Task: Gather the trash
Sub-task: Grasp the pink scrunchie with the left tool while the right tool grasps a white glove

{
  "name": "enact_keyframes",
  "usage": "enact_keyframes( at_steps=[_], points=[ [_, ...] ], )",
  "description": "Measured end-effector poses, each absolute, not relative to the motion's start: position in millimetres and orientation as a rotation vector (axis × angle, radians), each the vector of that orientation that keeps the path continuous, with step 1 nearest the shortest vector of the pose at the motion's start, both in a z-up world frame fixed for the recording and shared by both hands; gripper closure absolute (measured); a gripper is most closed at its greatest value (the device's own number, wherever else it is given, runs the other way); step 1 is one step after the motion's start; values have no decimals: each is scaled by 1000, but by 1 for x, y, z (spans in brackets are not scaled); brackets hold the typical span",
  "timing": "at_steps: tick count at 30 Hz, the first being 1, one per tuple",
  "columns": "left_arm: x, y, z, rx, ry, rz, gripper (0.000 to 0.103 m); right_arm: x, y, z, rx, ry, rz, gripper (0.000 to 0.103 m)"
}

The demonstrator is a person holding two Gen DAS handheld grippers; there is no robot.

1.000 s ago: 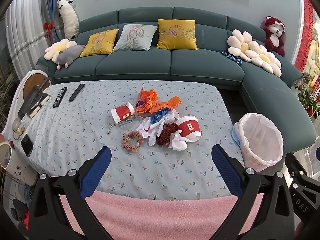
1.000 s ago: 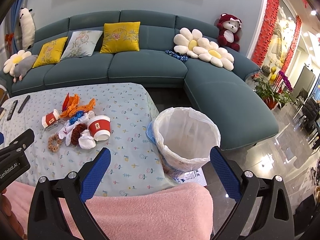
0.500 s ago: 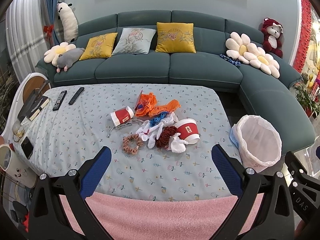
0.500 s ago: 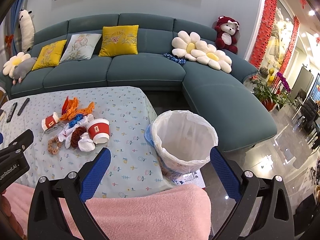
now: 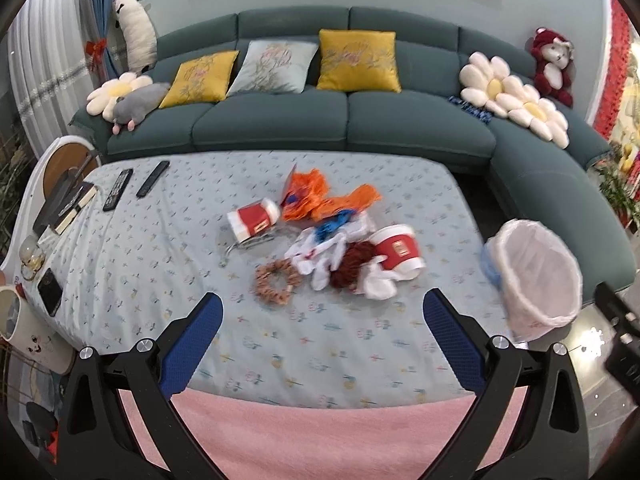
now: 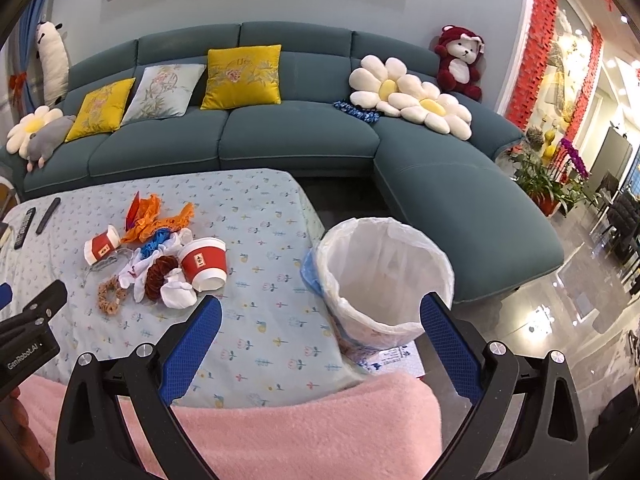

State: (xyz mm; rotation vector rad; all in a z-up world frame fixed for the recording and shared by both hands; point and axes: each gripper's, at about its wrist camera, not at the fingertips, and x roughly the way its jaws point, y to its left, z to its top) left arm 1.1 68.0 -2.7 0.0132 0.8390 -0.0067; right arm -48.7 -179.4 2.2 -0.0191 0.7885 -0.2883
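With nothing yet collected, left gripper (image 5: pixel 320 320) and right gripper (image 6: pixel 320 320) held spread wide and empty above the pink blanket (image 6: pixel 280 420); beyond, paper cups (image 5: pixel 396 250), orange wrappers (image 5: pixel 316 198) and rags heaped mid-tabletop (image 5: pixel 160 280); lined bin (image 6: pixel 384 276) empty, just beside its right edge.

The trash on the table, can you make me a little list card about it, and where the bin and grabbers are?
trash pile: two red paper cups, orange paper, white gloves, scrunchies
where: middle of the table
bin: beside the table's right end, white liner, looks empty
left gripper: open, holding nothing
right gripper: open, holding nothing
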Motion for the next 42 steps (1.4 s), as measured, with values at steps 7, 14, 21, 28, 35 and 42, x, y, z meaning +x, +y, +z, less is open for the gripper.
enact_keyframes(
  at_steps=[7, 14, 21, 28, 35, 42],
  points=[
    [43, 113, -54, -25, 954, 86, 7, -7, -156, -29, -30, 828, -234, 7],
    [81, 147, -95, -68, 1047, 77, 7, 41, -125, -68, -18, 910, -144, 9],
    [121, 159, -137, -162, 1151, 47, 8, 82, -96, -107, 5, 991, -83, 14],
    [142, 163, -174, -155, 1221, 68, 17, 106, -77, -145, 31, 1074, -41, 24],
    [144, 186, -183, -267, 1222, 93, 24, 120, -70, -174, 93, 1135, 12, 35],
    [145, 191, -201, -252, 1254, 114, 61, 128, -62, -199, 137, 1200, 66, 74]
  ],
)
